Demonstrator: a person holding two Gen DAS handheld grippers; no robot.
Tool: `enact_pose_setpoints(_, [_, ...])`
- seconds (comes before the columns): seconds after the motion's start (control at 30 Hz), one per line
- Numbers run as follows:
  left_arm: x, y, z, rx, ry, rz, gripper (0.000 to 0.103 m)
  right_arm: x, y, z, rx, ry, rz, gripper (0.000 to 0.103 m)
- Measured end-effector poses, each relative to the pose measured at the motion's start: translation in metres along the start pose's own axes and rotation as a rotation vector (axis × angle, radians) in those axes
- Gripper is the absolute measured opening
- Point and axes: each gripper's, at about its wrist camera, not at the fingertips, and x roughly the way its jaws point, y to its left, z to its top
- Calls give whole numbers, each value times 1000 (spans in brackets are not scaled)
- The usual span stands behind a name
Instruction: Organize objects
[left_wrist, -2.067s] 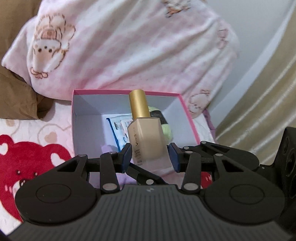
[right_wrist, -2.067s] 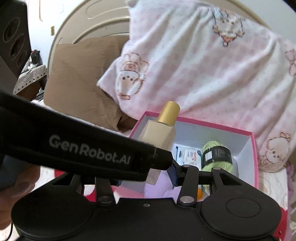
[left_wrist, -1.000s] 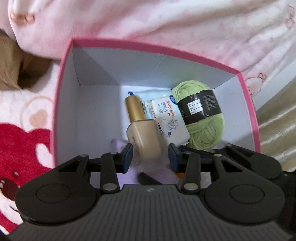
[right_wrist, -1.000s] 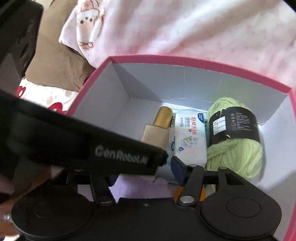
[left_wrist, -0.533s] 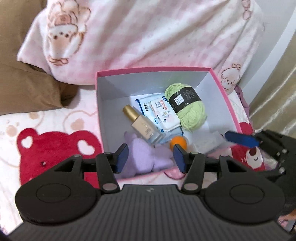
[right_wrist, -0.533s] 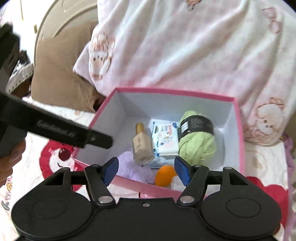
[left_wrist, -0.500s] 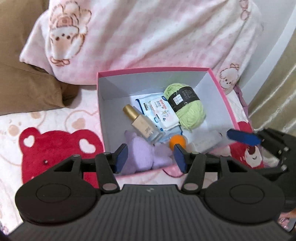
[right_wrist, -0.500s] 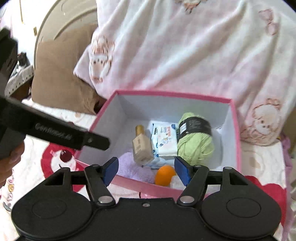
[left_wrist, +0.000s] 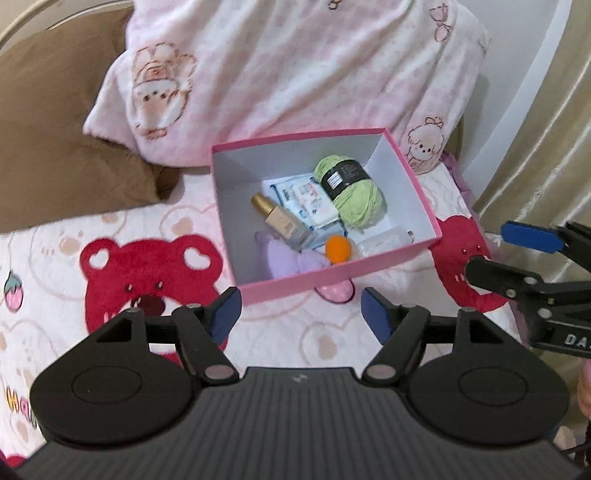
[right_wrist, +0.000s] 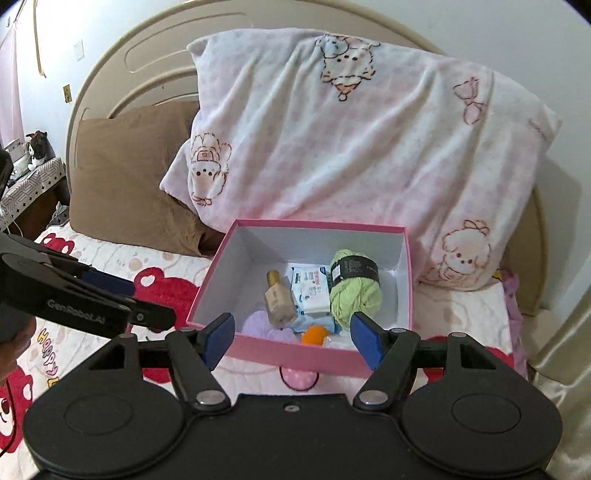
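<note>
Since two seconds ago you have let go of the foundation bottle (left_wrist: 282, 221) and pulled both tools back and up; it now lies on its side inside the pink box (left_wrist: 421, 192) on the bed.

Left wrist view: your left hand-held gripper (left_wrist: 301, 314) has its jaws spread and opening, with nothing between the blue pads, clear of the box's near wall. Your right hand-held gripper (left_wrist: 495, 253) shows at the right edge, also parted and empty. Count in the box: one bottle, one green yarn ball (left_wrist: 354, 194), one wipes packet (left_wrist: 308, 203) between bottle and yarn, one orange ball (left_wrist: 338, 249), one purple plush (left_wrist: 288, 262), one clear packet (left_wrist: 380, 243).

Right wrist view: the right hand-held gripper (right_wrist: 291, 339) is spread and opening, holding nothing, just short of the box (right_wrist: 406, 273). The left one (right_wrist: 125, 299) reaches in from the left, apart from the box. Behind stand two pillows: one pink (right_wrist: 369, 140), one brown (right_wrist: 129, 173).
</note>
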Motion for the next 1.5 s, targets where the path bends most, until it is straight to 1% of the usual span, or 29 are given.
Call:
enact_pose_setpoints(0.17, [-7, 5, -19, -28, 7, 22, 73, -17, 5, -17, 2, 5, -7, 74])
enact_pose_setpoints(0.33, [-10, -3, -37, -27, 4, 34, 73, -26, 8, -35, 8, 7, -22, 74])
enact_pose_setpoints(0.5, [-6, -12, -54, -23, 5, 52, 74, -23, 6, -54, 48, 12, -37, 74])
enact_pose_setpoints(0.63, [2, -16, -65, -49, 24, 35, 74, -18, 5, -65, 53, 24, -67, 74])
enact_pose_setpoints(0.77, [11, -19, -74, -63, 47, 28, 74, -14, 1, -69, 56, 31, -85, 74])
enact_pose_setpoints(0.87, [13, -22, -78, -51, 42, 49, 74, -12, -2, -72, 61, 40, -95, 74])
enact_pose_setpoints(1.03, [13, -23, -79, -57, 45, 50, 74, -12, -3, -72, 55, 49, -109, 74])
enact_pose_setpoints(1.17, [13, -23, -81, -56, 39, 72, 74, -12, -1, -73, 61, 55, -110, 75])
enact_pose_setpoints(1.27, [14, -24, -82, -55, 32, 89, 76, -10, 1, -74, 59, 63, -123, 75])
enact_pose_setpoints(1.3, [14, -24, -83, -55, 30, 93, 76, -10, 2, -74, 55, 65, -128, 75])
enact_pose_setpoints(1.4, [16, -24, -85, -58, 31, 97, 77, -10, 4, -74, 46, 66, -138, 85])
enact_pose_setpoints(1.47, [17, -23, -85, -57, 29, 98, 79, -9, 5, -75, 40, 72, -132, 85])
enact_pose_setpoints(1.5, [17, -23, -85, -58, 26, 99, 82, -8, 4, -75, 43, 80, -133, 89])
